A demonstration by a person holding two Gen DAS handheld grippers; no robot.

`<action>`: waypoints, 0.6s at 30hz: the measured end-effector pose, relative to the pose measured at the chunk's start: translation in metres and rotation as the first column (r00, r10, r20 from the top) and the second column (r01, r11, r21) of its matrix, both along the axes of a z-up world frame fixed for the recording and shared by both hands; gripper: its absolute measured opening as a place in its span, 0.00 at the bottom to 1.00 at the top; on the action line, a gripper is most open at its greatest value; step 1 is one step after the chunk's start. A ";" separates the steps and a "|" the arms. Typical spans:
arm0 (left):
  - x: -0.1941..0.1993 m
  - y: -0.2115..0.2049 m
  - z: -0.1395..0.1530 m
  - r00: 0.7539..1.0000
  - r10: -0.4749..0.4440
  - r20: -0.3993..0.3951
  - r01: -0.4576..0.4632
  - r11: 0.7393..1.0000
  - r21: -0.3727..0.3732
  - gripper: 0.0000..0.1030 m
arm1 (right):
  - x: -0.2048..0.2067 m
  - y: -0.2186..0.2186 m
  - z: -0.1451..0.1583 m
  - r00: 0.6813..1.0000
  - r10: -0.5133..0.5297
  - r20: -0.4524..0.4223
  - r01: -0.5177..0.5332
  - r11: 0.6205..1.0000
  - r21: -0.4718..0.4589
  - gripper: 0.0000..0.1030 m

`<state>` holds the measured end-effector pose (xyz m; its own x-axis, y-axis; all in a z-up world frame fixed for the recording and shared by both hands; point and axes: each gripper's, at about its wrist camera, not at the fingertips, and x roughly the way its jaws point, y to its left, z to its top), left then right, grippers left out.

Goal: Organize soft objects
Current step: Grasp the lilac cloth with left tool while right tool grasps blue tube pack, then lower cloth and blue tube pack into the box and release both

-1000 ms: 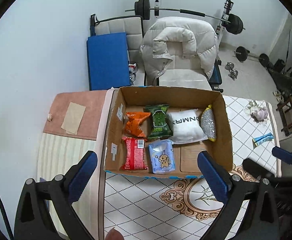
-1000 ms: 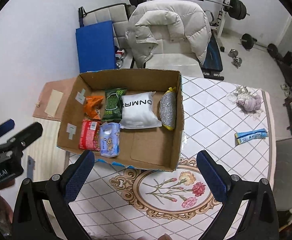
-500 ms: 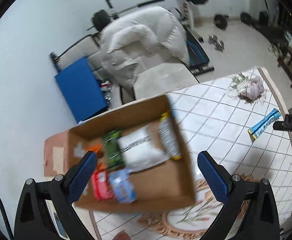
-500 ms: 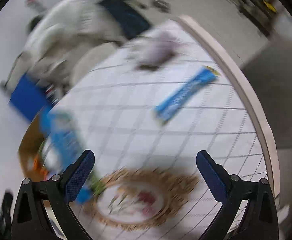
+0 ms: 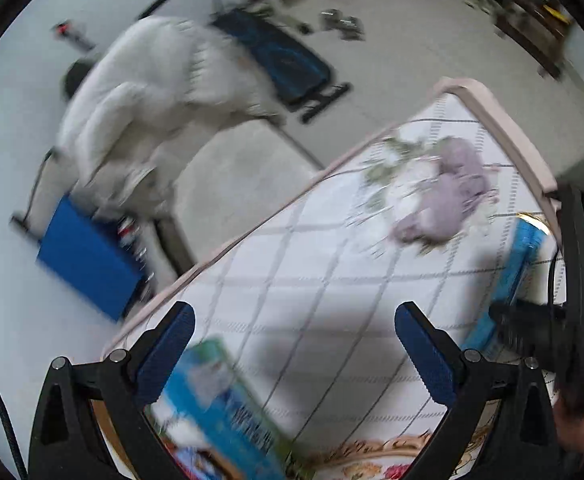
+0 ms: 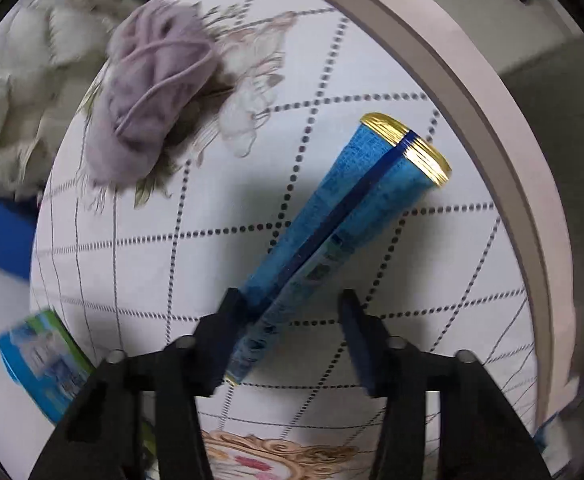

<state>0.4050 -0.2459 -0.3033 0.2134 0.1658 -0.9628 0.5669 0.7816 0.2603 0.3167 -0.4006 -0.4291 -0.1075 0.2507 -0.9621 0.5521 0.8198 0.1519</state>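
Both grippers have swung away from the cardboard box in the last second, and only a blurred blue-and-green printed edge (image 5: 219, 412) at the bottom of the left wrist view may be part of it. The views now centre on the far end of the white tablecloth with a dotted diamond grid (image 6: 219, 240).

The right gripper (image 6: 287, 312) has come down over the long blue foil snack packet with gold crimped ends (image 6: 352, 208), which lies flat on the cloth just inside the table's pale rounded rim (image 6: 472, 92). Its jaws are partly narrowed, straddling the packet's near end. The left finger looks to be touching or overlapping the packet's edge, while the right finger stands clear of it with cloth showing between, so nothing is gripped yet.

Beyond the packet, near its far end but apart from it, sits the crumpled lilac knitted cloth bundle (image 6: 151, 80) on the printed flower pattern.

The left gripper (image 5: 292, 344) hovers wide and empty above bare cloth, with the packet (image 5: 520, 264) off to its right and the lilac bundle (image 5: 448, 200) ahead.

I judge that the packet is the next soft item to be picked and that the pinch is about to close. The lilac bundle remains to be collected.
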 end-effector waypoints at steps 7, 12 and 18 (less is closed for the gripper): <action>0.024 -0.080 -0.063 0.966 -0.131 -0.222 0.122 0.991 -0.053 0.99 | -0.017 -0.034 0.002 0.992 0.116 -0.044 -0.118 0.992 -0.036 0.19; 0.025 -0.120 -0.100 0.942 -0.191 -0.277 0.191 0.981 -0.028 0.99 | -0.022 -0.060 -0.006 0.998 0.039 -0.053 -0.037 0.998 0.043 0.30; 0.024 -0.125 -0.112 0.949 -0.118 -0.292 0.110 0.993 -0.045 0.38 | -0.024 -0.068 -0.010 0.999 0.023 -0.049 -0.021 0.999 0.031 0.34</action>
